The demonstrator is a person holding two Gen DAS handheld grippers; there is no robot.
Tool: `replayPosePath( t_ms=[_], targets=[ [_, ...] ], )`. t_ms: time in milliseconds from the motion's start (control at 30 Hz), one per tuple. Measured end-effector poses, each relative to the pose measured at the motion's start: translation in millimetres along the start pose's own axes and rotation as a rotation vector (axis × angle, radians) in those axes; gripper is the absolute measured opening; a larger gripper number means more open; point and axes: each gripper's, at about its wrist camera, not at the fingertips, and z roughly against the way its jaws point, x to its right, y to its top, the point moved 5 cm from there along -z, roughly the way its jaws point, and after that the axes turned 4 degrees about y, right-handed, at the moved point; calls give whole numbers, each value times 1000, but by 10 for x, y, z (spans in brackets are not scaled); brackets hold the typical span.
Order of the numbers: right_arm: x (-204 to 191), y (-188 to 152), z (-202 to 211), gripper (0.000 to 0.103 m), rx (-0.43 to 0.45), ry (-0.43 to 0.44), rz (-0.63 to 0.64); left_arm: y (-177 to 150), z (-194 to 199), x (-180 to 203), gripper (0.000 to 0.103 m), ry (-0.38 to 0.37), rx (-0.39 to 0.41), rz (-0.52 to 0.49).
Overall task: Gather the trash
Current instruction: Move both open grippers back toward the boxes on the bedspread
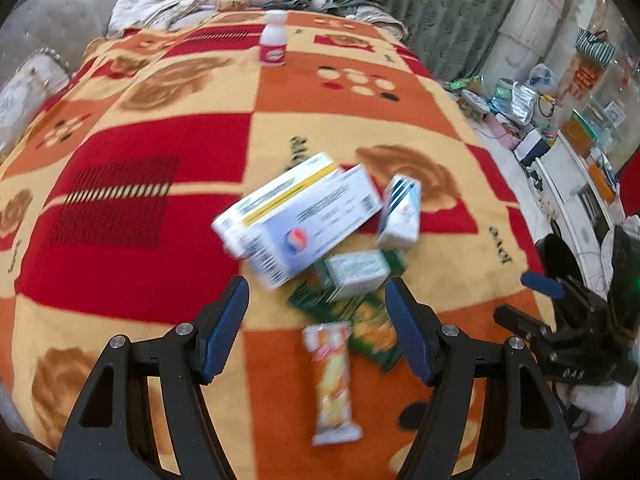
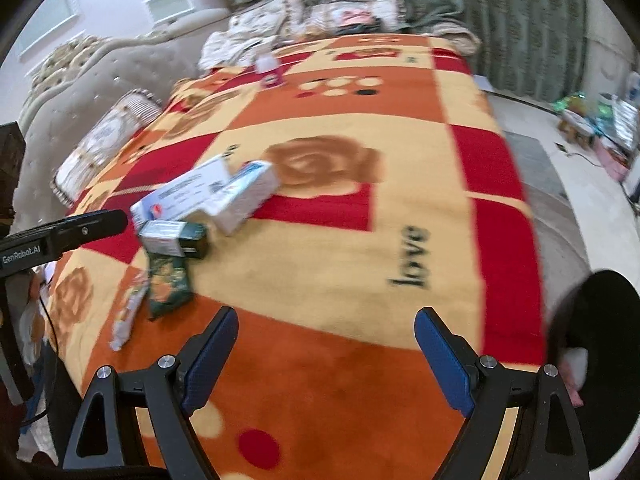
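No trash had been collected as far as the views showed: the boxes (image 1: 296, 216), a green packet (image 1: 372, 328) and a snack wrapper (image 1: 334, 384) lay heaped on the blanket (image 1: 120, 208) of the bed, and a small white bottle (image 1: 273, 38) stood well apart near the far pillows. The left gripper (image 1: 316, 328) hung over the near end of the heap with its fingers spread and empty, and the right gripper (image 2: 324, 360) hung over bare blanket beside the heap, fingers spread wider and likewise empty. Open blanket lay on all sides of the heap, and the bed's edge fell away to the floor on the right, beside a black bin (image 2: 600, 368) that was partly in view.
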Motion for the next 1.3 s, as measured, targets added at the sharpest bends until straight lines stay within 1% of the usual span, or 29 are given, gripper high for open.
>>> replayPosePath(
  t_ms=[67,133,300,367,400,433,500,533,600,667,867,1000,1133,1200,1300],
  targets=[
    [-125,18,-95,89,-14,26,19,-109,17,-54,70,-2,-21,-5],
    [-220,21,-174,89,-25,36,35,-236,28,-66,70,-31,-45,-2],
    [-349,50,-280,89,-41,54,47,-509,-45,62,70,-79,-106,-26],
    [-378,72,-287,88,-42,58,52,-587,-114,119,69,-81,-126,-48],
    [-393,83,-285,88,-42,60,56,-616,-150,133,62,-76,-129,-49],
    [-414,99,-285,88,-41,63,59,-632,-179,137,49,-79,-135,-47],
    [-452,127,-283,88,-38,69,64,-646,-232,128,34,-78,-144,-43],
    [-470,139,-281,88,-36,73,65,-634,-223,107,26,-69,-127,-41],
    [-526,172,-296,88,-33,91,62,-629,-209,47,18,-90,-130,-16],
    [-615,229,-336,88,-28,120,51,-619,-163,-28,17,-97,-118,8],
    [-909,359,-628,88,-60,194,26,-626,-7,-308,16,-65,-77,52],
    [-1076,442,-825,88,-80,204,27,-651,54,-432,16,-52,-59,68],
    [-1168,484,-917,88,-90,197,47,-679,32,-508,16,-50,-63,78],
    [-1176,491,-968,88,-100,182,51,-683,-8,-519,16,-53,-72,86],
    [-1138,516,-1014,88,-91,205,13,-713,-51,-520,16,-64,-84,94]
  ],
)
